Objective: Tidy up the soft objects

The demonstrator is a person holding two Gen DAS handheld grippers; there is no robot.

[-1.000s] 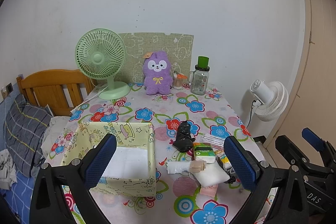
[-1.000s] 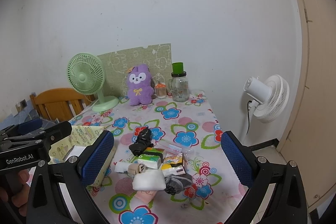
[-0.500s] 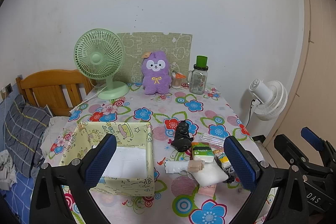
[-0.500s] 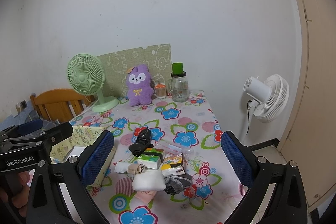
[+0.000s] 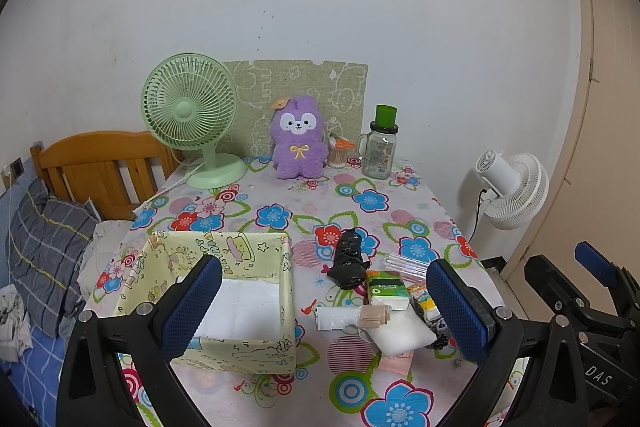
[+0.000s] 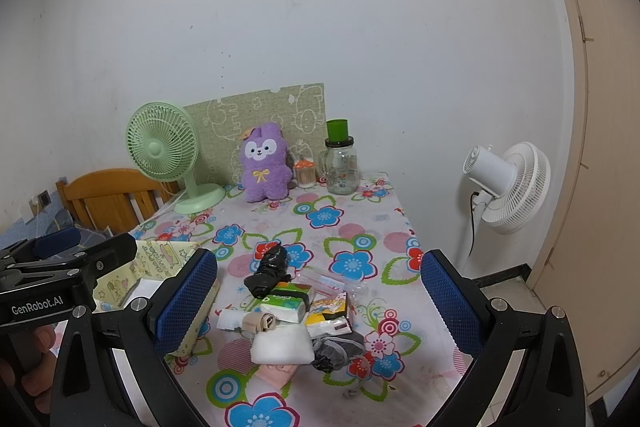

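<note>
Open yellow fabric box [image 5: 224, 267], upright, beside heap of soft packets [image 5: 392, 311], black bundle [image 5: 349, 259] at its far edge

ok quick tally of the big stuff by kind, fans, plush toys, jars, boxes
fans: 2, green fan and white fan
plush toys: 1, purple plush
jars: 1, glass jar
boxes: 1, yellow fabric box
total: 5

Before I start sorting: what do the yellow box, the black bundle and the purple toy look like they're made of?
Yellow box: likely fabric, matte; its printed walls sag slightly. Black bundle: probably thin plastic film, glossy and crinkled. Purple toy: plush, fuzzy pile with a stitched face.
</note>
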